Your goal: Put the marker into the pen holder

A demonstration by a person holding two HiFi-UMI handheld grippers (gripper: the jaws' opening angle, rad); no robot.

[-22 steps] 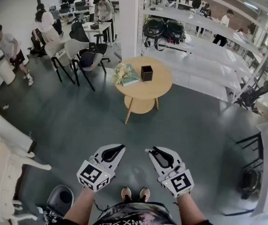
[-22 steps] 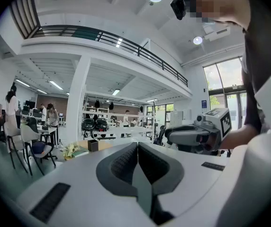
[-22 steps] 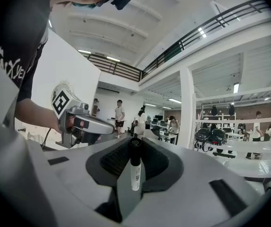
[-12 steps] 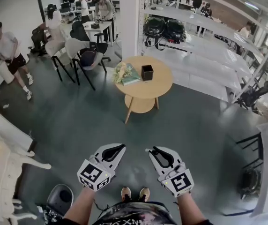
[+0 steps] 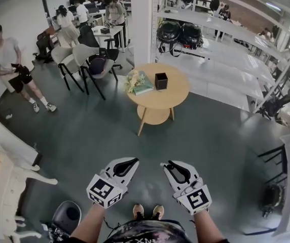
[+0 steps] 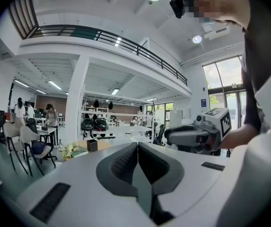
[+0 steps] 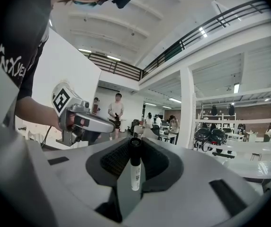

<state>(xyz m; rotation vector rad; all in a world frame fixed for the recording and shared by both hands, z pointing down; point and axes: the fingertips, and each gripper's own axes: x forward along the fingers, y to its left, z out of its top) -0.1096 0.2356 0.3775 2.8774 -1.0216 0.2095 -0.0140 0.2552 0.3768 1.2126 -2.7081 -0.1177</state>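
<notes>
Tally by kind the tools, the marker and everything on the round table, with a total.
Tools: 2 (left tool, right tool)
Marker: 1, clamped in the right tool
Pen holder: 1
Flower bunch: 1
Book: 1
Total: 6

The marker (image 7: 135, 167) clamped in my right claw (image 7: 135, 144) loses its lower end in the dark slot between the jaws. From the head view it is too small to find there. The pen holder (image 5: 160, 80), far ahead of that claw, is too small to see into. My forearms (image 5: 92, 226) run off the bottom edge.
</notes>
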